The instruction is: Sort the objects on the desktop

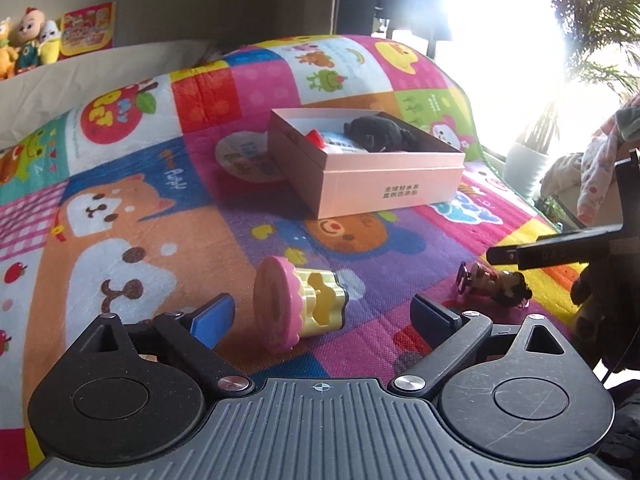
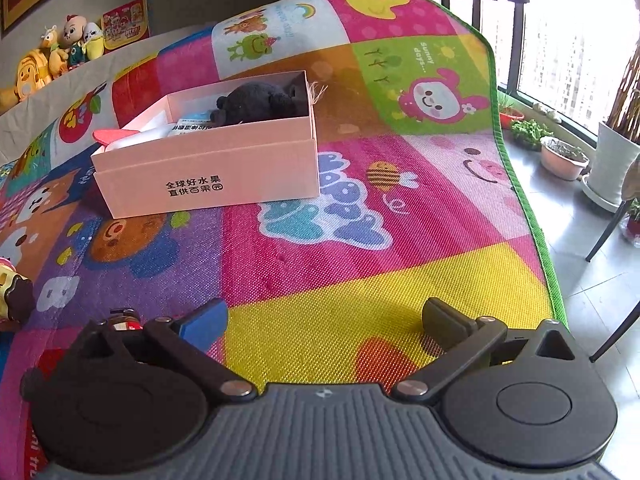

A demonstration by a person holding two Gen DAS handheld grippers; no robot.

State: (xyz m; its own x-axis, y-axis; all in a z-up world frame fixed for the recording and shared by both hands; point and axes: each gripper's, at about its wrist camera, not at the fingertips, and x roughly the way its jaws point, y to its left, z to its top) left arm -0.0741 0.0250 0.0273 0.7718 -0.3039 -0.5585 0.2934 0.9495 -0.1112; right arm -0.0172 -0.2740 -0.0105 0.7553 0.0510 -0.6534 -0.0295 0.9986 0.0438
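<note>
play mat (image 2: 360,272): 1 pink box (image 1: 384,188) mid-mat, 1 black plush (image 1: 380,132) inside | 1 cupcake toy (image 1: 296,304) on its side between left gripper (image 1: 324,316) jaws, wide, untouched | 1 small figurine (image 1: 496,284) near edge | right gripper (image 2: 326,320) jaws wide, empty

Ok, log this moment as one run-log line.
left gripper: open, cupcake toy lying between fingers, unheld | right gripper: open, nothing between | pink box: holds black plush

Shelf: row of plush cartoon dolls (image 2: 60,50) — beside a red printed card (image 2: 126,23)
Floor: potted green plants (image 2: 562,152) — by the bright window (image 2: 576,40)
</note>
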